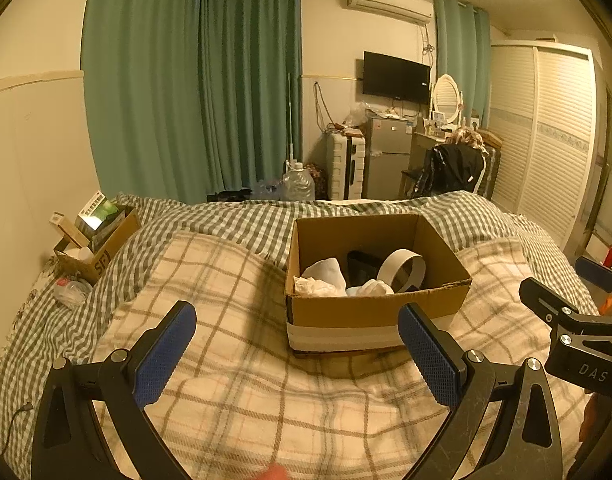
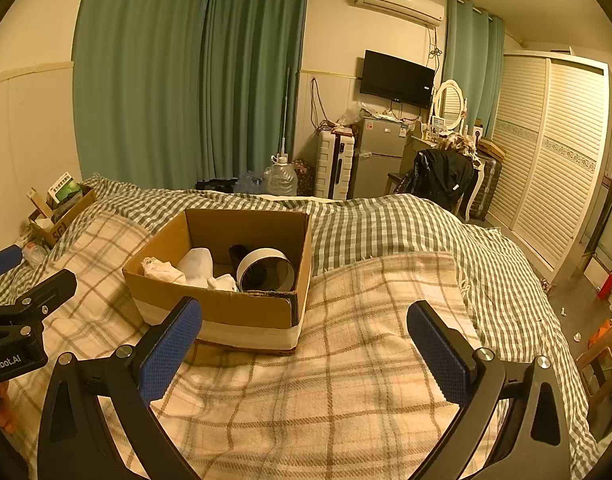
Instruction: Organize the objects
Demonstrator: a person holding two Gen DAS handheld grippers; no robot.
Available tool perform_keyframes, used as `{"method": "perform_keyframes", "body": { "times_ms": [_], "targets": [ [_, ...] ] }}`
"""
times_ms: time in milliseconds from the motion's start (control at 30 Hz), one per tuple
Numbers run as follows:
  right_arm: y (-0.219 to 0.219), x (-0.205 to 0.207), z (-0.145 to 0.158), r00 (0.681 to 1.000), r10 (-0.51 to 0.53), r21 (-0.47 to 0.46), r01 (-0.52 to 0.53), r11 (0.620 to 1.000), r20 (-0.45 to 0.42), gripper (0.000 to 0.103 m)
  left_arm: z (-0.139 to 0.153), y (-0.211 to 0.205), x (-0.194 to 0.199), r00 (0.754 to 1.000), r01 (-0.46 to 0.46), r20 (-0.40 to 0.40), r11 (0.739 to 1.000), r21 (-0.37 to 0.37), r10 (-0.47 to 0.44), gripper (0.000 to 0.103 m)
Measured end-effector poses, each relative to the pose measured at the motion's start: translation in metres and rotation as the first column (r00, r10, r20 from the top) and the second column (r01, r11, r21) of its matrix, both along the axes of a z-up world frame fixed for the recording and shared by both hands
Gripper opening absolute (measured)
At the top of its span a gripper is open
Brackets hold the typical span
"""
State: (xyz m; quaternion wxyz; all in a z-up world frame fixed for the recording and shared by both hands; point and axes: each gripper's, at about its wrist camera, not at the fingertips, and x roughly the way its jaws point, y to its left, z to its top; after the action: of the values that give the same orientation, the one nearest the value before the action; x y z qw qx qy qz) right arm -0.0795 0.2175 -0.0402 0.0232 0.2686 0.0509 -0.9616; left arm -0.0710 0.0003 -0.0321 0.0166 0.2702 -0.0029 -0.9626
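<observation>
Both grippers hang empty over the plaid blanket [image 1: 266, 392]: the left gripper [image 1: 298, 356] and the right gripper [image 2: 304, 354] each have their blue pads spread wide, likely ready for a pick or just done with a drop.

Just ahead sits the open cardboard box [image 1: 369, 312], a pale tape band round its base. It holds white socks [image 1: 325, 274], crumpled white cloth [image 2: 162, 271], a white ring-shaped band [image 2: 266, 270] and something dark; gathered there, they suggest sorting is well along.

Readable writing: "DAS" and "nRobot.AI" on the gripper bodies. A smaller box [image 1: 106, 248] near the wall shows "SF".
</observation>
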Motion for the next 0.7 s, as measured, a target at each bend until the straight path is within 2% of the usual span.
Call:
{"method": "perform_keyframes", "body": {
  "times_ms": [700],
  "targets": [
    [0.0006, 0.0003, -0.001, 1.0, 0.0, -0.001, 0.0, 1.0, -0.003, 0.103, -0.0006, -0.0005, 0.0009, 1.0, -0.003, 0.001, 1.0, -0.01, 0.003, 0.103]
  ]
}}
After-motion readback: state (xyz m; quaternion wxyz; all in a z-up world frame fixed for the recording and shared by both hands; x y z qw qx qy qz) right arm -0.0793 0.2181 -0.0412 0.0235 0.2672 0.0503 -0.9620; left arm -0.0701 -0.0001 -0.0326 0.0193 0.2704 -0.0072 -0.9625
